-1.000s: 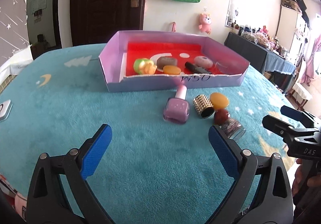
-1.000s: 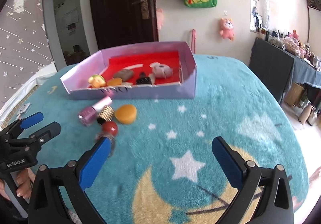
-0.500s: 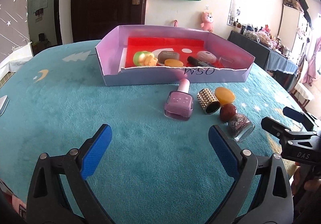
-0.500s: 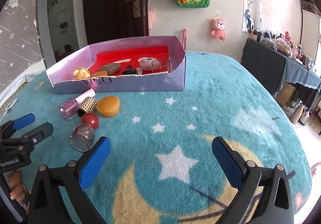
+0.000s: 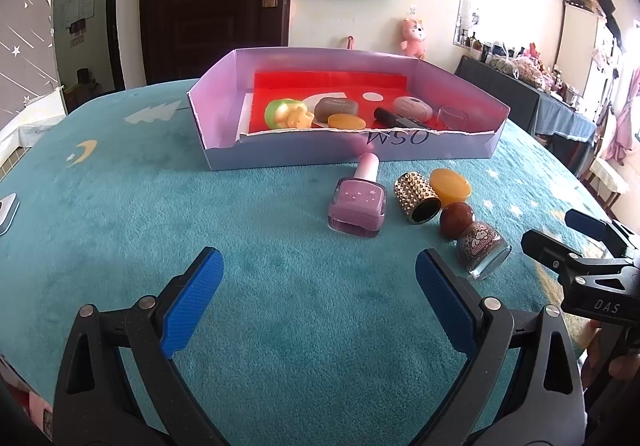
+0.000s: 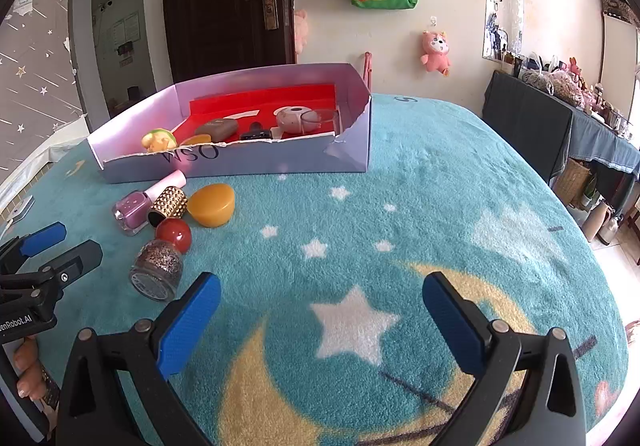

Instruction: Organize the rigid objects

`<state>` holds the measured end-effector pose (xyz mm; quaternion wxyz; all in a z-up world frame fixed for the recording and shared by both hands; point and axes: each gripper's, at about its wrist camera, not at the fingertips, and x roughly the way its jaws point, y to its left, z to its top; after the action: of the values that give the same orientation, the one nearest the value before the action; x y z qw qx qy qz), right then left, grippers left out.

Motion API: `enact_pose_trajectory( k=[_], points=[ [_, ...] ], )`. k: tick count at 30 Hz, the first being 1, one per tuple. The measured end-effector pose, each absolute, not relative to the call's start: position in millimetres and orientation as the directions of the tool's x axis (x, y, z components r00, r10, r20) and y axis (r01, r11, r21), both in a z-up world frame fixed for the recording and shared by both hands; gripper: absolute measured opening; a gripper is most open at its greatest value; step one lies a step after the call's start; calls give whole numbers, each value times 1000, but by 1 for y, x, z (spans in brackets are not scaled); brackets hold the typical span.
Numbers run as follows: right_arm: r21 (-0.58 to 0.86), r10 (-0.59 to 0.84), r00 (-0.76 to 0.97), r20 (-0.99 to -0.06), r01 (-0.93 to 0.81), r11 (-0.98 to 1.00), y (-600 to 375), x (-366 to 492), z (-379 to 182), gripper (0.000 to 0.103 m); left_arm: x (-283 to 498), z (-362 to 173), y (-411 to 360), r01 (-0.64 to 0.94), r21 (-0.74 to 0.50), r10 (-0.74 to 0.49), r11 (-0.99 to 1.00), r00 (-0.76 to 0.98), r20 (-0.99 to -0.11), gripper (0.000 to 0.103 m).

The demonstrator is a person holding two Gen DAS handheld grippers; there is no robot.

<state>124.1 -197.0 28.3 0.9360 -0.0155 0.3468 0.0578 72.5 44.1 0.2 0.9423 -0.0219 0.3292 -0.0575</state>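
A lilac box (image 5: 440, 152) (image 6: 256, 164) with a red floor sits on the teal blanket and holds several small items. In front of it lie a pink nail polish bottle (image 5: 358, 202) (image 6: 134, 208), a gold studded cap (image 5: 416, 196) (image 6: 169, 204), an orange soap (image 5: 450, 185) (image 6: 211, 199) and a glitter polish bottle with a red round cap (image 5: 478, 242) (image 6: 162, 260). My left gripper (image 5: 318, 300) is open, just short of the pink bottle. My right gripper (image 6: 320, 320) is open over a white star, to the right of the glitter bottle. Both hold nothing.
Inside the box are a green-yellow toy (image 5: 286, 114), a brown stone (image 5: 335, 107), a black tube (image 5: 394, 117), a pink round case (image 5: 412, 108) and a clear cup (image 5: 452, 118). A dark side table (image 6: 560, 126) stands right of the bed. A phone (image 5: 7, 208) lies at the left edge.
Both grippers have drawn closer to the loose items and dipped lower; the box and bottles now sit larger in both views. Nothing was picked up.
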Motion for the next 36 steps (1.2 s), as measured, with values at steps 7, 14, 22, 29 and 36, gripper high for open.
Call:
enact_pose_trajectory(
  k=[7,14,22,29,36],
  points=[
    [28,112,752,-650,-124,992,-195,125,31,103,77,3,49,91,-57,-107,994,770,-629,98],
    [71,178,721,-669,-176,982,-179,132,36,103,95,10,61,110,-45,-112,993,741,-662,98],
    [97,237,685,-689,-237,967,-158,147,43,103,116,19,59,196,-9,-146,980,700,-699,98],
    [143,302,626,-719,-292,946,-145,152,42,103,133,24,56,233,-3,-165,973,679,-715,98],
    [108,277,569,-774,-313,944,-124,161,26,103,146,15,42,277,19,-168,961,636,-753,98]
  ],
)
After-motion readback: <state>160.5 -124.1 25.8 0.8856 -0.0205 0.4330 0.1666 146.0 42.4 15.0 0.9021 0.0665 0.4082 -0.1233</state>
